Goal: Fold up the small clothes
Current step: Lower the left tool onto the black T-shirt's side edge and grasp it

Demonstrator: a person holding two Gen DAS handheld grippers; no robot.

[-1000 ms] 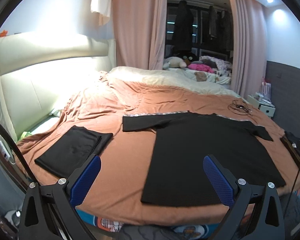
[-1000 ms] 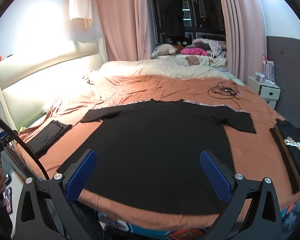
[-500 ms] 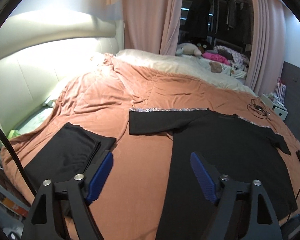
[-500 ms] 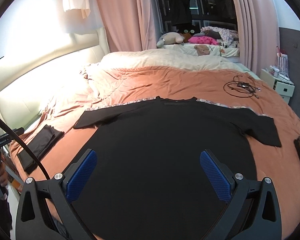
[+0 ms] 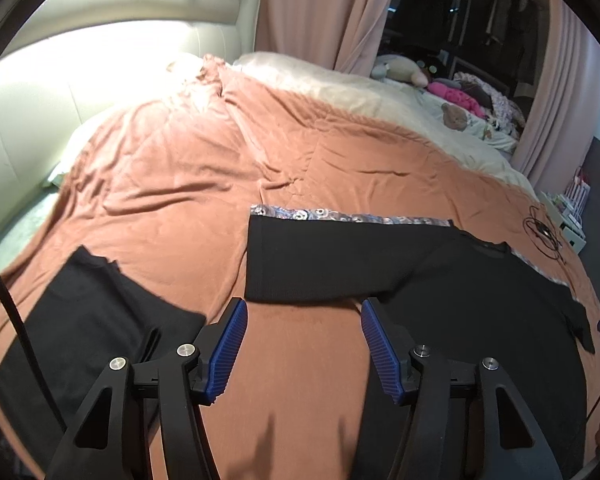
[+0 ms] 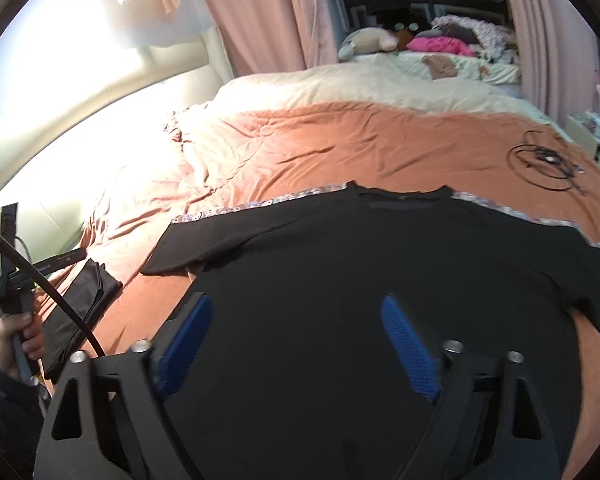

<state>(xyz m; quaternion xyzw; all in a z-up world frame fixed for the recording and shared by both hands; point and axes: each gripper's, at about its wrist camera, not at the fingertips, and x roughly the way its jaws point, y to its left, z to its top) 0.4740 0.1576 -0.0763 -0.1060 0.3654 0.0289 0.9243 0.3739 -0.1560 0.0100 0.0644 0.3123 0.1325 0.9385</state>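
Across the rust-orange quilted bedspread [image 5: 308,184] a black short-sleeved T-shirt [image 6: 380,272] lies spread flat, neck toward the far side, both sleeves out. The right wrist view takes in the whole shirt, and the right gripper [image 6: 296,344] hangs over its lower body, blue ribbed pads apart with nothing pinched between them; its jaws have just been closing a little. That view alone shows a person's hand [image 6: 18,338] at the left edge gripping the other tool's handle, and a coiled black cable [image 6: 544,168] on the far right of the bed.

The left wrist view centres on the shirt's near sleeve [image 5: 324,264]. The left gripper [image 5: 302,348] sits over bare bedspread just short of that sleeve, its jaws having just been narrowing to a middling gap, empty. To its left a folded black garment [image 5: 88,328] rests on the bedspread, seen more fully here.
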